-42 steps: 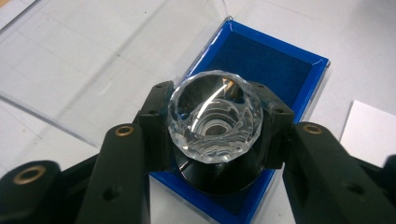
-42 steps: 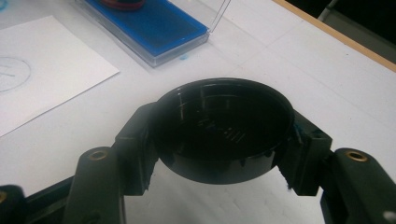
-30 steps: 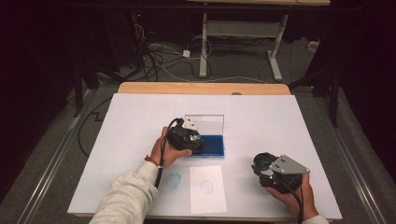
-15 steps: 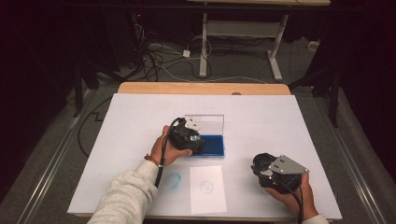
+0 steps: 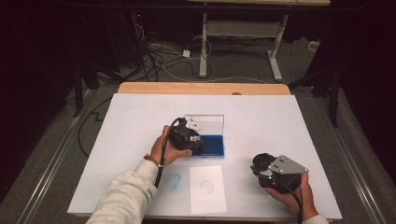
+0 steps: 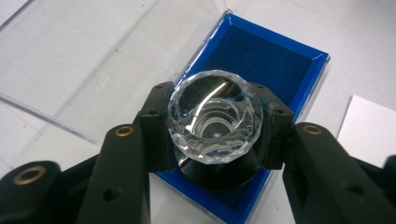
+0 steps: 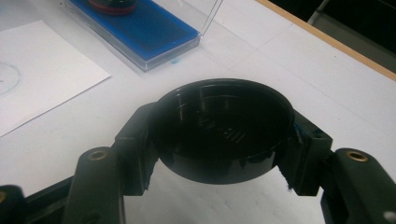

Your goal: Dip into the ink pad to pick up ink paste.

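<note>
Clearly, left tongs clamp a faceted clear knob over the blue pad; right tongs grip a round black cap.

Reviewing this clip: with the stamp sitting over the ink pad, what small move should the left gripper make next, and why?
Probably lift the stamp straight up: the left gripper grips its crystal handle with the base on the blue ink pad, and the paper sheet lies nearby.

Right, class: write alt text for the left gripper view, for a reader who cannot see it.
The left gripper clamps a clear faceted crystal-like knob on a black round base, over a blue ink pad in a clear plastic case. The case's open lid lies on the white table.
</note>
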A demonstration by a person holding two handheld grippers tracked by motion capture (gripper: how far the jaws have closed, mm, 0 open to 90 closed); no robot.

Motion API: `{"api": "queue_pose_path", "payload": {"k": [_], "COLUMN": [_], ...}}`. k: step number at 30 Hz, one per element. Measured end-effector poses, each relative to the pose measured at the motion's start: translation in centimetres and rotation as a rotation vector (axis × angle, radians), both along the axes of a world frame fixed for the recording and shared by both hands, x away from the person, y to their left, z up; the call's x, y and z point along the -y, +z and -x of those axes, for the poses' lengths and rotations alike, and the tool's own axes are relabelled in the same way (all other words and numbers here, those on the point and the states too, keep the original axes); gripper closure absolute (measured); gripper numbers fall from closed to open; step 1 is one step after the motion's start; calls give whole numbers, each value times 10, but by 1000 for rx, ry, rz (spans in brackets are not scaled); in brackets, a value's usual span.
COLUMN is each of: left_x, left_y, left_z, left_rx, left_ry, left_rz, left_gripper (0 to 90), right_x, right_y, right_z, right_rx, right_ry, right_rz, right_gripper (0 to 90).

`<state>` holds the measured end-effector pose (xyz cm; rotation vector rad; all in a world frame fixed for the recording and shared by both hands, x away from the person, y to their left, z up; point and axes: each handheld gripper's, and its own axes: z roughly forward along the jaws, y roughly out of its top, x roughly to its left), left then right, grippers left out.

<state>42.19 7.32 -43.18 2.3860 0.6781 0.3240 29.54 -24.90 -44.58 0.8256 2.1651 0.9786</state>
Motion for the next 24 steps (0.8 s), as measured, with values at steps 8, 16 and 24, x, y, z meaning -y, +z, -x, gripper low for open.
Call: {"api": "queue_pose_path", "payload": {"k": [8, 16, 24], "left_x": [10, 28, 38], "left_y": [22, 32, 28], "left_z": [-2, -4, -4], "left_rx": [30, 45, 47], "left_ry": [-30, -71, -88], "left_rz": [44, 34, 33], "left_gripper": [548, 548, 548], "right_x": [1, 1, 1], "right_y": [0, 0, -1], "right_z": [0, 0, 0], "right_rx": [-2, -5, -10], "right_ry": [-3, 4, 9], "right_rz": [-5, -1, 2], "right_gripper": [381, 380, 380]}}
